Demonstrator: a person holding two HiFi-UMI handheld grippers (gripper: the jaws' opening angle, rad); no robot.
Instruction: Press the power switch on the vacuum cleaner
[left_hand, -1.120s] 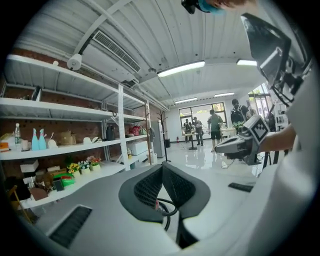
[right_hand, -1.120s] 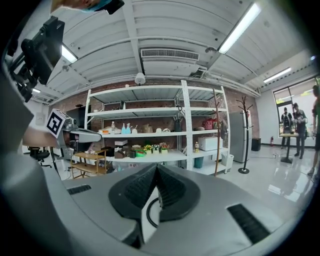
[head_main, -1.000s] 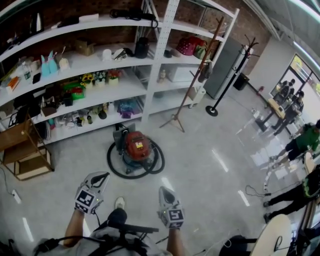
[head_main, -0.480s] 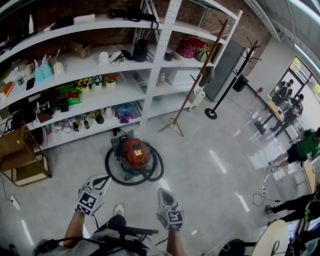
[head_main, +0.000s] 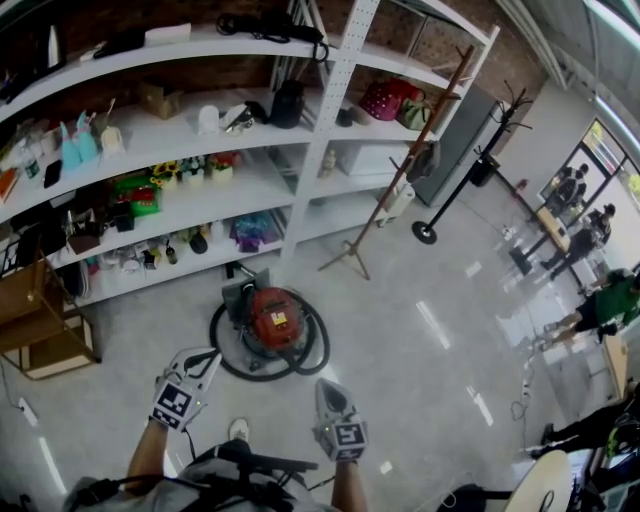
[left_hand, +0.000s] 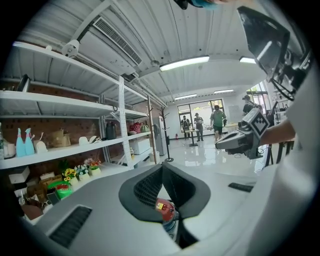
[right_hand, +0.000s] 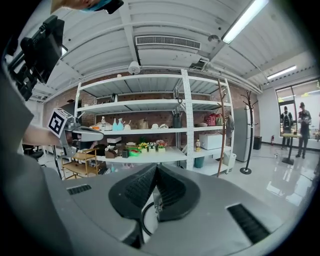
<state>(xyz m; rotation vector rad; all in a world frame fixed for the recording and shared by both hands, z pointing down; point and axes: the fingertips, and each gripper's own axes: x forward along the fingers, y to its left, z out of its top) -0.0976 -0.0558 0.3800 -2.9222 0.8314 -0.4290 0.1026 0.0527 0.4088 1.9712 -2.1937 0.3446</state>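
Observation:
The vacuum cleaner (head_main: 273, 316) is a red canister on the pale floor in front of the shelves, ringed by its coiled black hose (head_main: 312, 350). In the head view, my left gripper (head_main: 204, 354) hovers near its front left, well above the floor, and my right gripper (head_main: 328, 388) is near its front right. Both are shut and hold nothing. In the left gripper view, the red vacuum cleaner (left_hand: 164, 210) shows below the left gripper (left_hand: 162, 167), with the right gripper (left_hand: 240, 142) off to the side. In the right gripper view, the right gripper (right_hand: 156, 167) points over the hose (right_hand: 144, 220).
White shelving (head_main: 320, 120) full of small items runs along the brick wall behind the vacuum. A wooden stand (head_main: 400, 170) leans by it, with a black coat rack (head_main: 460, 170) further right. A wooden crate trolley (head_main: 40, 320) stands at the left. People (head_main: 590, 300) stand far right.
The vacuum cleaner has slid lower in the head view, so I have come closer to it. Both grippers keep their places, still shut.

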